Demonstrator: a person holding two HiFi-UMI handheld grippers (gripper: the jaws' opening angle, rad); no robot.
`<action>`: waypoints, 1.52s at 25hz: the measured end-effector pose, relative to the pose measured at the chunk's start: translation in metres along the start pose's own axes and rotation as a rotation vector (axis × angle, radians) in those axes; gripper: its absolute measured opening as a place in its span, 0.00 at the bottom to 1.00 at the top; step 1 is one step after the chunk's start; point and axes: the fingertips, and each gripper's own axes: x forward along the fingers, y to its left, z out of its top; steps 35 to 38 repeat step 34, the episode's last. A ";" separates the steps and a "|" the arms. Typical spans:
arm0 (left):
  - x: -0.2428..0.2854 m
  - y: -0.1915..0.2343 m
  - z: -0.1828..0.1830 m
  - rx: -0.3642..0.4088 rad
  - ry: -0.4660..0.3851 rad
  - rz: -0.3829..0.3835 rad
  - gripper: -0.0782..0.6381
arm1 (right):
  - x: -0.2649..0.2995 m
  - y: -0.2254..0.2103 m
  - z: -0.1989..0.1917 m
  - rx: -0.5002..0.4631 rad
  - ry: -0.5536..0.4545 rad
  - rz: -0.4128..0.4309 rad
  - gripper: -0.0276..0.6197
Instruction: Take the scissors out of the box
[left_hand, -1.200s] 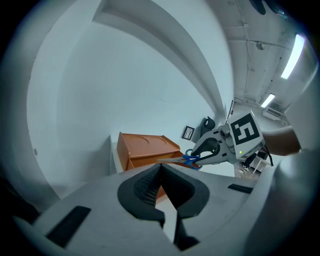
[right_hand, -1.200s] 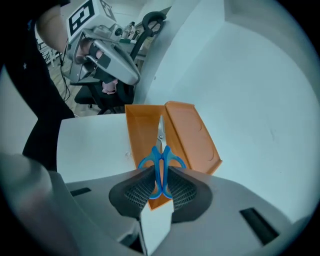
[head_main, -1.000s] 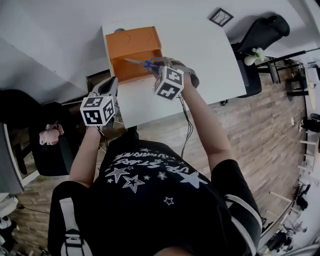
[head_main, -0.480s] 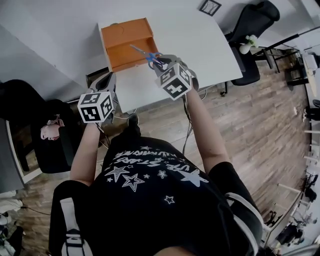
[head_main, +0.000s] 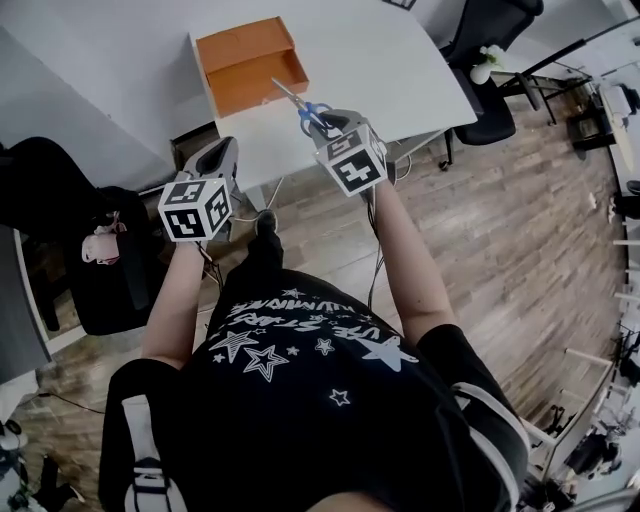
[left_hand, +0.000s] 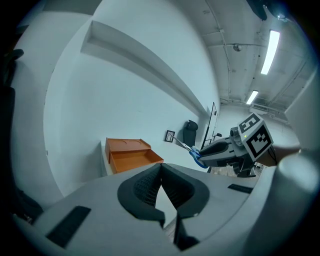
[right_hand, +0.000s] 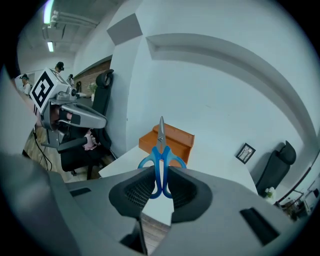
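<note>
My left gripper (head_main: 218, 160), at 10 o'clock, has its jaws together, empty; my right gripper (head_main: 326, 120), at 12, clamps scissors (head_main: 298, 102); both arms reach forward.

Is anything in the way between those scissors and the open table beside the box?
Nothing visible does. The right tongs grip the scissors by their blue handles, outside the orange box and above the white table.

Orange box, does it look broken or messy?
Nothing odd. The open orange box sits flat on the white table, undamaged and looking empty. The blue-handled metal scissors are out, clamped in the right gripper.
</note>
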 end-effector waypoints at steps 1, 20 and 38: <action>-0.002 -0.005 -0.005 0.000 0.004 -0.003 0.13 | -0.005 0.003 -0.007 0.020 0.003 -0.003 0.20; -0.065 -0.076 -0.049 0.010 -0.005 -0.062 0.13 | -0.088 0.063 -0.081 0.049 0.044 -0.019 0.20; -0.085 -0.095 -0.073 0.061 0.000 -0.059 0.13 | -0.110 0.087 -0.104 0.087 0.022 -0.017 0.20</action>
